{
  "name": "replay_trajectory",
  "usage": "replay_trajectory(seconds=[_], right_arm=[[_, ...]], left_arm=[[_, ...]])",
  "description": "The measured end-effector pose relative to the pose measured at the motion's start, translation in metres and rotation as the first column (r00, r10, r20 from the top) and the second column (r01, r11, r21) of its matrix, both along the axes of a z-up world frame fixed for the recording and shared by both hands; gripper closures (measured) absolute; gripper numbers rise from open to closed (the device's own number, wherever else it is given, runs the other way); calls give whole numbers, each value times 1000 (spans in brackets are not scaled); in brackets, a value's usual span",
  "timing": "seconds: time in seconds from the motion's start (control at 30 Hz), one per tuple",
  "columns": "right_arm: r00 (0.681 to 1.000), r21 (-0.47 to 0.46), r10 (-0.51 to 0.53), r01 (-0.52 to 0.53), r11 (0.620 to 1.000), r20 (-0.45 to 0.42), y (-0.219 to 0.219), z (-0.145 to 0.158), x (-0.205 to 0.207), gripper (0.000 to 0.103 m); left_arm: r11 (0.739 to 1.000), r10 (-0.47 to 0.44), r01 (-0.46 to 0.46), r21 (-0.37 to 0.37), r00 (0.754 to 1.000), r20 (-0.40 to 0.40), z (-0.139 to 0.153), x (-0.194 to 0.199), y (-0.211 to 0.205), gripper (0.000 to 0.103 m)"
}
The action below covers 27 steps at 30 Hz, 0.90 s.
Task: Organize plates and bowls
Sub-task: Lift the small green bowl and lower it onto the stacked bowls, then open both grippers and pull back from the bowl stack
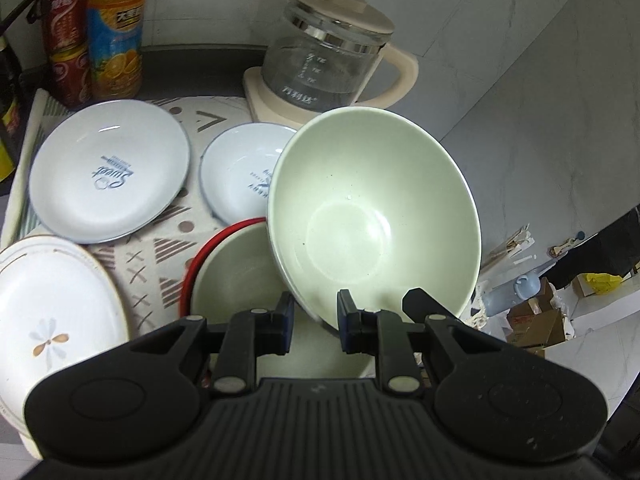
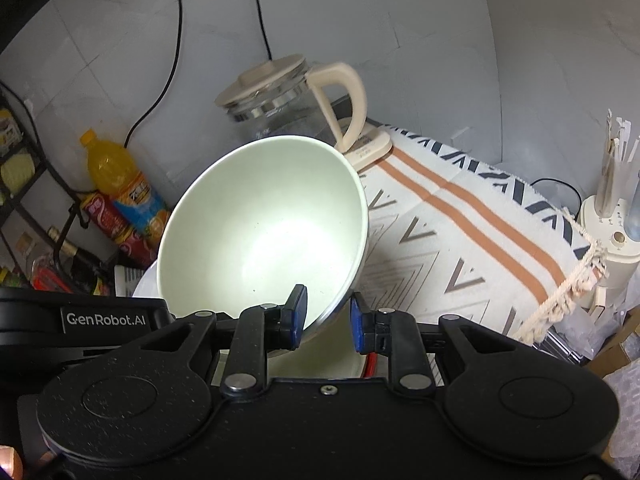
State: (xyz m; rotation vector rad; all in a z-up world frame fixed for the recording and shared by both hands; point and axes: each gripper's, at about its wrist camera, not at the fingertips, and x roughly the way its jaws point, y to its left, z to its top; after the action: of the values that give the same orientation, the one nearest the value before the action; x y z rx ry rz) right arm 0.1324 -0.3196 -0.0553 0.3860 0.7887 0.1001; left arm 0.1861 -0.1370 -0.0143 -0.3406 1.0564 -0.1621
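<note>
At the far left of your left wrist view, a white plate with a small flower motif (image 1: 52, 316) lies on the patterned cloth (image 1: 160, 264) that covers the worktop. Behind it sits a pale blue plate with dark script (image 1: 108, 172), and a smaller pale blue dish (image 1: 240, 176) lies just beside that. Next comes a red-rimmed bowl (image 1: 236, 276) with a pale green inside, resting on the cloth.

Your left gripper (image 1: 314, 322) has its jaws nearly closed on the near rim of a larger pale green bowl (image 1: 372, 216). That bowl is smooth and glossy inside, with a whitish outer wall, and it is tilted steeply above the red-rimmed one. A glass kettle with a cream lid (image 1: 332, 56) stands behind it.

In your right wrist view, your right gripper (image 2: 328, 318) also pinches the same green bowl's rim, jaws almost closed. To the right, the cloth shows orange stripes and chevrons.
</note>
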Motion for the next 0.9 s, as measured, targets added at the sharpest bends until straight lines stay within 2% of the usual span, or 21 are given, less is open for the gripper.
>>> replay_trajectory(seconds=[0.3, 0.43, 0.77, 0.9], right_arm=[[998, -29, 38, -39, 999, -42, 24, -8, -10, 80], [996, -69, 59, -63, 996, -61, 34, -11, -12, 80], [992, -93, 61, -71, 993, -111, 35, -19, -12, 79], [990, -104, 68, -81, 991, -123, 37, -22, -11, 75]], left_arm=[[999, 31, -32, -23, 999, -32, -15, -20, 26, 83], [999, 46, -47, -20, 998, -46, -21, -26, 32, 82], [997, 59, -64, -53, 994, -94, -35, -31, 35, 81], [996, 60, -67, -57, 990, -129, -43, -28, 35, 80]])
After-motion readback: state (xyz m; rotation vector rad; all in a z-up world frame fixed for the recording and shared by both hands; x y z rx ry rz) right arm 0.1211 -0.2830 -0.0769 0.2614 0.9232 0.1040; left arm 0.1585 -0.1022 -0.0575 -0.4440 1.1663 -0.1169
